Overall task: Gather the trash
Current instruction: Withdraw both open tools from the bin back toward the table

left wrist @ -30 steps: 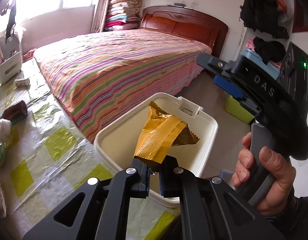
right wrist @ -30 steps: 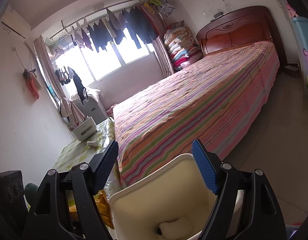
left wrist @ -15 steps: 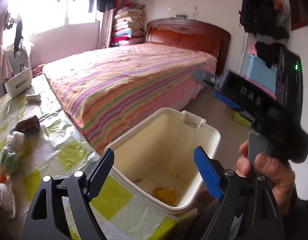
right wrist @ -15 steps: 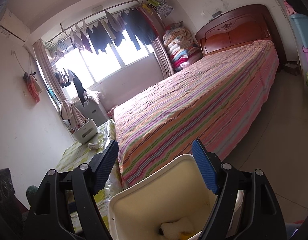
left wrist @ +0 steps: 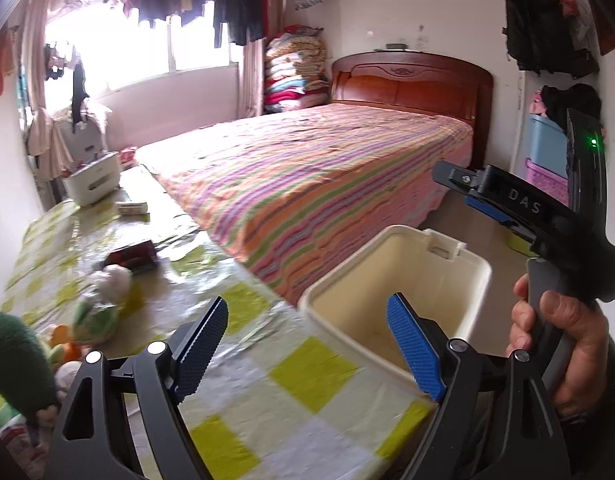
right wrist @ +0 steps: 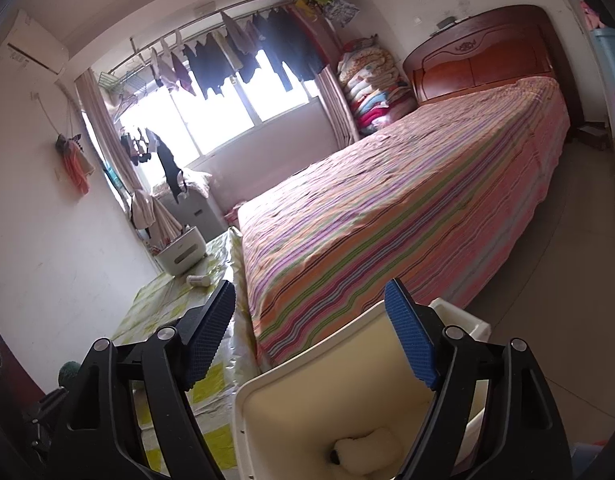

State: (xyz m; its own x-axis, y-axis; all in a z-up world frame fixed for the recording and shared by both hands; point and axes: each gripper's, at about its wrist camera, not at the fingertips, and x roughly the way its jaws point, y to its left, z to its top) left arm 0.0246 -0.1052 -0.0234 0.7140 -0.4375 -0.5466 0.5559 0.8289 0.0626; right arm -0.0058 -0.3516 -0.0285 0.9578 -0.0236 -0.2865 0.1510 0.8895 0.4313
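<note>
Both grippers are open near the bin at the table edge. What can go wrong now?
1. The bin stands at the table edge beside the bed; a bump from the left gripper or right gripper might tip it.
2. The trash pile is blurred and mixed with soft toys; the left gripper may pick a wrong item.

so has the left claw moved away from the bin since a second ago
Yes. The left claw, open and empty, has pulled back and swung left: the cream bin once sat dead ahead, now lies to its right.
</note>
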